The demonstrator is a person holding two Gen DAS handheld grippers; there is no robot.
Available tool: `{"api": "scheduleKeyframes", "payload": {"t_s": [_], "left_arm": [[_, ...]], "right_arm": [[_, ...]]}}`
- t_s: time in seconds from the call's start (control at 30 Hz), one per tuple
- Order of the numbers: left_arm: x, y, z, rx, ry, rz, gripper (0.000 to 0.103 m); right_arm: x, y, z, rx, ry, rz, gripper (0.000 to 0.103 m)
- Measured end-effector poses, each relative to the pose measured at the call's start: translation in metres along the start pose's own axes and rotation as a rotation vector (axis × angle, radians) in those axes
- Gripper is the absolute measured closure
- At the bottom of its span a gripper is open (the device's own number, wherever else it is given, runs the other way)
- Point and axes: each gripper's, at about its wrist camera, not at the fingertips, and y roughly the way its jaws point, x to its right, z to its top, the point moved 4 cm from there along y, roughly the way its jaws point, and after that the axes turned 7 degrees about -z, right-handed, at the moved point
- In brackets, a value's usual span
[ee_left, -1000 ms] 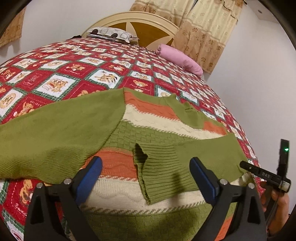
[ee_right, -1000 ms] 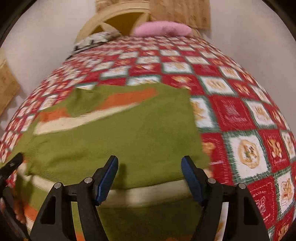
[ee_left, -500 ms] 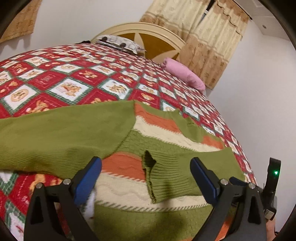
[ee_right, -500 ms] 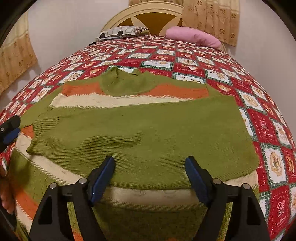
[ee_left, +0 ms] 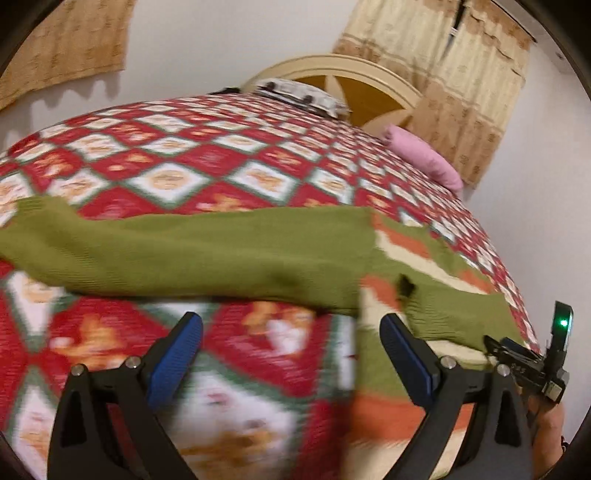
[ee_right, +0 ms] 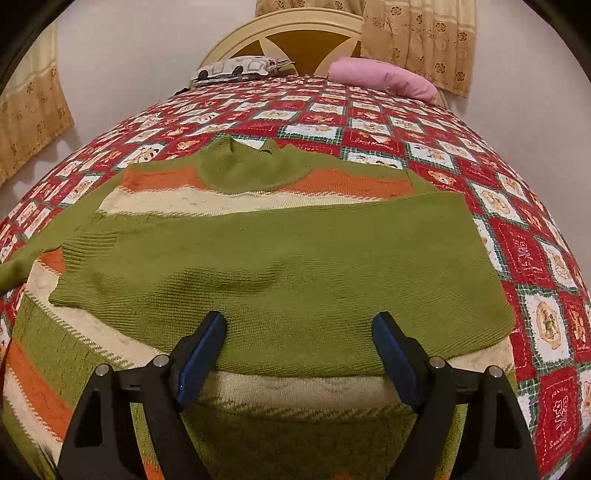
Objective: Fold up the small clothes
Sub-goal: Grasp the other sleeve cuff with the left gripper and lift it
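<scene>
A home bedroom: quilted bed [ee_right: 369,122], headboard [ee_right: 295,33], pillows [ee_right: 380,79], curtains [ee_right: 417,40].

- The left hand-held gripper [ee_left: 291,345] has slid sideways off the sweater [ee_left: 207,254], now over bare bedspread [ee_left: 258,354] (picture blurred).
- The right hand-held gripper [ee_right: 299,343] has just opened wider, nothing between its jaws.

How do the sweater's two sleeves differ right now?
The right sleeve is folded across the sweater's striped body, with its ribbed cuff near the far side. The left sleeve is not yet folded: it stretches straight out sideways and lies on the red patchwork bedspread. Both are plain green knit, lying flat, and neither is gripped.
</scene>
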Motion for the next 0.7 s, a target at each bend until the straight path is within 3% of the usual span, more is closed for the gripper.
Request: {"api": "scheduleKeyframes", "payload": {"t_s": [0.2,0.4,0.57,0.7], "left_arm": [[-0.066,-0.039,0.011,0.068,-0.048,0.126,0.005],[-0.141,-0.065,0.024,0.111,-0.2,0.254,0.006],[-0.18,-0.061,0.026,0.11,-0.305,0.308,0.016],[-0.19,-0.048,0.031,0.105,-0.311,0.326,0.034]], "right_arm": [[0.0,0.0,0.0,0.001,0.0,0.0,0.021],[-0.001,0.0,0.0,0.002,0.002,0.002,0.02],[-0.002,-0.001,0.001,0.003,0.004,0.004,0.02],[-0.002,-0.001,0.001,0.004,0.005,0.004,0.02]]}}
